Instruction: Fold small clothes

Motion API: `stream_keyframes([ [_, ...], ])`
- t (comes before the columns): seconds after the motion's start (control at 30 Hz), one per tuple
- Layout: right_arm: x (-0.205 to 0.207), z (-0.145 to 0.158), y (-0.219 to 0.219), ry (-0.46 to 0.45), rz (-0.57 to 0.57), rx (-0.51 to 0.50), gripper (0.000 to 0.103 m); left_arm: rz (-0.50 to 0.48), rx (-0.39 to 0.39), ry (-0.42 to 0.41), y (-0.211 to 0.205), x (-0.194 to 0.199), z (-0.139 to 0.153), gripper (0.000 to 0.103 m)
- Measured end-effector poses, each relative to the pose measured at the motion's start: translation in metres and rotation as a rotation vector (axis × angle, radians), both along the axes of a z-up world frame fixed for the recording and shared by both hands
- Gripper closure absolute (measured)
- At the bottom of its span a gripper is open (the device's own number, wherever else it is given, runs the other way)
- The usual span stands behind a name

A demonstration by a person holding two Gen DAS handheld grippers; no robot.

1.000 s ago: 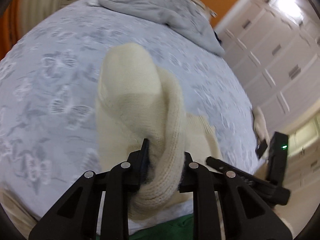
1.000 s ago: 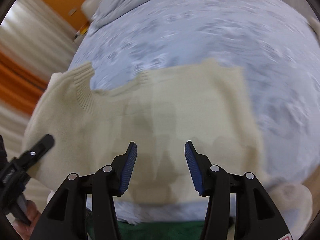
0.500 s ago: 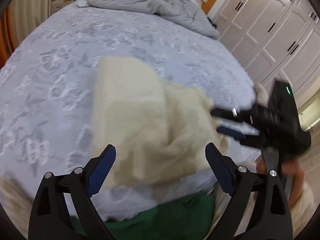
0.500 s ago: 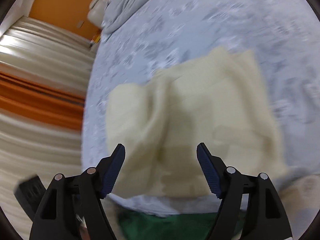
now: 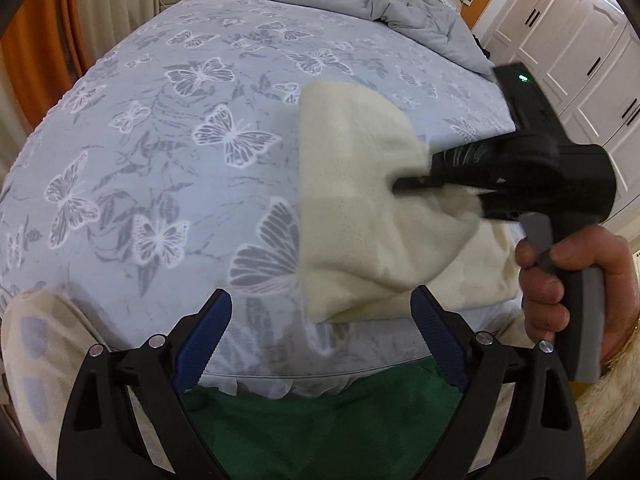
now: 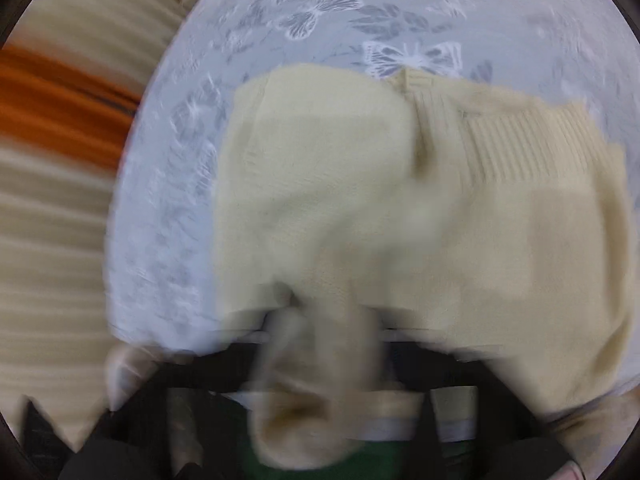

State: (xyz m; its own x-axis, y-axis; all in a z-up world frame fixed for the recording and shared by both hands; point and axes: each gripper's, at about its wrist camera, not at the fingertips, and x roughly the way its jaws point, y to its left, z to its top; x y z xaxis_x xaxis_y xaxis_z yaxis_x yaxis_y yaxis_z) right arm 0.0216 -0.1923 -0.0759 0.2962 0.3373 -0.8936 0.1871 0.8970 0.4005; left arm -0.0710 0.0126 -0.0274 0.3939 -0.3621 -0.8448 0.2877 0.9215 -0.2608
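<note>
Sweater (image 5: 352, 208) pinched by right gripper (image 5: 412, 184), beyond wide-open, empty left gripper (image 5: 320, 320)

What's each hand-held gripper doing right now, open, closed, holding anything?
Left hand-held gripper: open, holding nothing.
Right hand-held gripper: closed on the cream sweater, lifting part of it off the bed.

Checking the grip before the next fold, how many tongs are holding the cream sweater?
1. The right tongs pinch the cream sweater from its right side over the bed; the left tongs are open near its lower edge, gripping nothing.
</note>
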Motion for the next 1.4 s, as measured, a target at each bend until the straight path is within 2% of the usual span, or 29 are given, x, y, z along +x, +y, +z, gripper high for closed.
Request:
stream_keyframes([
  [0.03, -0.002, 0.009, -0.004, -0.044, -0.002, 0.030, 0.087, 0.002, 0.003, -0.001, -0.001, 0.000, 0.001, 0.014],
  [0.1, -0.019, 0.048, -0.023, -0.190, -0.035, 0.115, 0.088, -0.004, -0.004, -0.005, -0.002, -0.002, 0.004, 0.014],
  [0.17, -0.041, 0.069, -0.058, -0.267, -0.105, 0.178, 0.088, -0.018, 0.004, -0.014, -0.006, -0.003, 0.005, 0.014],
  [0.2, -0.052, 0.070, -0.079, -0.278, -0.145, 0.195, 0.087, -0.033, 0.015, -0.021, -0.011, -0.004, 0.005, 0.014],
  [0.27, -0.071, 0.053, -0.121, -0.251, -0.230, 0.178, 0.086, -0.064, 0.037, -0.027, -0.021, -0.005, 0.003, 0.014],
  [0.33, -0.085, 0.017, -0.151, -0.172, -0.304, 0.137, 0.085, -0.089, 0.046, -0.022, -0.031, -0.005, -0.001, 0.014],
  [0.37, -0.093, -0.014, -0.167, -0.097, -0.343, 0.132, 0.084, -0.098, 0.048, -0.019, -0.036, -0.005, -0.003, 0.014],
  [0.4, -0.097, -0.029, -0.172, -0.065, -0.358, 0.141, 0.083, -0.106, 0.055, -0.016, -0.042, -0.006, -0.005, 0.014],
  [0.43, -0.102, -0.043, -0.178, -0.042, -0.368, 0.161, 0.078, -0.119, 0.061, -0.013, -0.049, -0.007, -0.007, 0.014],
  [0.47, -0.109, -0.054, -0.181, -0.039, -0.389, 0.204, 0.068, -0.128, 0.068, -0.013, -0.053, -0.008, -0.007, 0.014],
  [0.53, -0.117, -0.054, -0.184, -0.056, -0.420, 0.239, 0.062, -0.155, 0.099, -0.023, -0.065, -0.010, -0.009, 0.014],
  [0.6, -0.121, -0.046, -0.182, -0.073, -0.407, 0.221, 0.059, -0.172, 0.118, -0.031, -0.074, -0.012, -0.009, 0.014],
  [0.67, -0.127, -0.036, -0.179, -0.084, -0.384, 0.214, 0.039, -0.182, 0.126, -0.030, -0.080, -0.014, -0.011, 0.014],
  [0.77, -0.136, -0.026, -0.170, -0.117, -0.374, 0.229, 0.021, -0.190, 0.141, -0.023, -0.086, -0.016, -0.015, 0.014],
  [0.87, -0.134, -0.029, -0.165, -0.097, -0.362, 0.236, 0.021, -0.195, 0.156, -0.018, -0.090, -0.017, -0.018, 0.014],
  [0.93, -0.126, -0.035, -0.161, -0.056, -0.344, 0.194, 0.021, -0.200, 0.169, -0.016, -0.094, -0.018, -0.020, 0.014],
  [0.97, -0.122, -0.037, -0.157, -0.043, -0.336, 0.179, 0.026, -0.201, 0.173, -0.018, -0.094, -0.019, -0.020, 0.014],
  [1.0, -0.114, -0.039, -0.151, -0.031, -0.329, 0.158, 0.036, -0.205, 0.178, -0.022, -0.095, -0.020, -0.020, 0.014],
  [1.03, -0.109, -0.040, -0.147, -0.027, -0.320, 0.145, 0.064, -0.205, 0.182, -0.025, -0.095, -0.021, -0.019, 0.014],
  [1.07, -0.099, -0.039, -0.140, -0.019, -0.295, 0.106, 0.071, -0.205, 0.185, -0.027, -0.095, -0.021, -0.019, 0.014],
  [1.13, -0.082, -0.018, -0.122, -0.030, -0.241, 0.031, 0.079, -0.201, 0.193, -0.026, -0.095, -0.022, -0.019, 0.014],
  [1.17, -0.080, -0.003, -0.116, -0.077, -0.212, 0.070, 0.081, -0.199, 0.193, -0.026, -0.094, -0.021, -0.019, 0.014],
  [1.2, -0.079, 0.022, -0.110, -0.159, -0.179, 0.174, 0.082, -0.197, 0.192, -0.027, -0.093, -0.022, -0.019, 0.014],
  [1.23, -0.082, 0.055, -0.106, -0.274, -0.139, 0.360, 0.087, -0.196, 0.192, -0.027, -0.092, -0.022, -0.018, 0.014],
  [1.27, -0.086, 0.072, -0.105, -0.332, -0.113, 0.443, 0.095, -0.196, 0.191, -0.028, -0.091, -0.022, -0.017, 0.014],
  [1.3, -0.091, 0.092, -0.105, -0.403, -0.085, 0.488, 0.095, -0.197, 0.190, -0.031, -0.091, -0.022, -0.017, 0.014],
  [1.33, -0.099, 0.105, -0.111, -0.469, -0.064, 0.490, 0.096, -0.198, 0.190, -0.032, -0.090, -0.022, -0.017, 0.014],
  [1.37, -0.101, 0.100, -0.118, -0.472, -0.078, 0.471, 0.096, -0.198, 0.190, -0.032, -0.090, -0.022, -0.017, 0.014],
  [1.4, -0.102, 0.083, -0.132, -0.428, -0.127, 0.411, 0.096, -0.198, 0.190, -0.028, -0.090, -0.021, -0.018, 0.014],
])
